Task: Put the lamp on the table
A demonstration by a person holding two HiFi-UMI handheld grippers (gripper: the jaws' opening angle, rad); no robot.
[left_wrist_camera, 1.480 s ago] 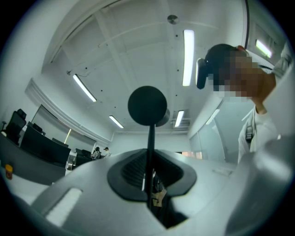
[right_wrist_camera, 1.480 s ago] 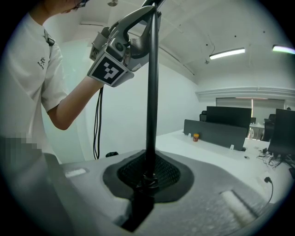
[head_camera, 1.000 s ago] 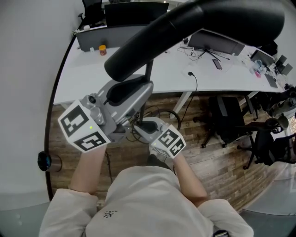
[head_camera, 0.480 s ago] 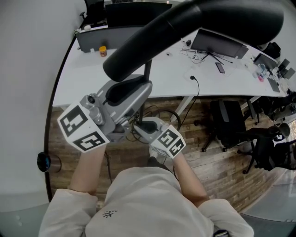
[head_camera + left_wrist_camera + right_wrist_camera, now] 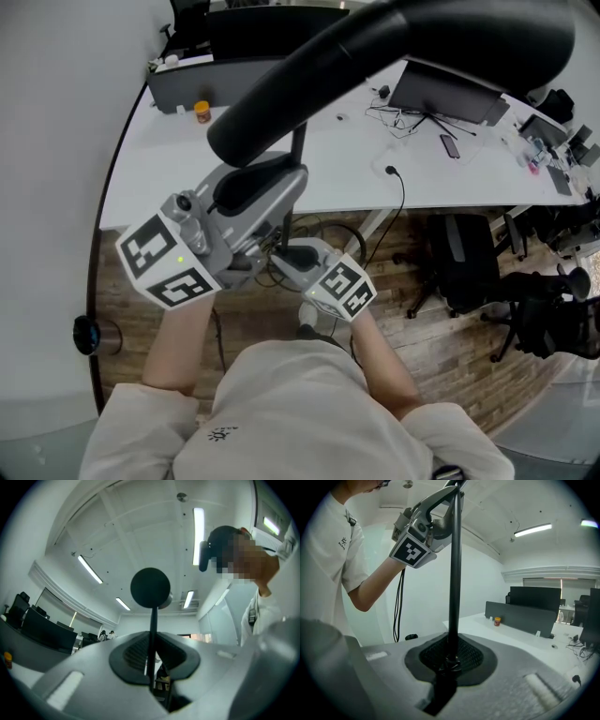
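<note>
Clamping the lamp's (image 5: 375, 56) thin, stiff pole (image 5: 454, 573), left gripper (image 5: 272, 183) high, right gripper (image 5: 292, 255) low; carried at 12 o'clock toward the table (image 5: 187, 159). Probably top-heavy: keep both holds.

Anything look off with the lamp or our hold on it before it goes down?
Nothing stands out. The lamp is held in the air, not yet on the white table. Its thin pole looks straight and is clamped by both grippers, the left gripper higher up it than the right gripper. No damage shows.
</note>
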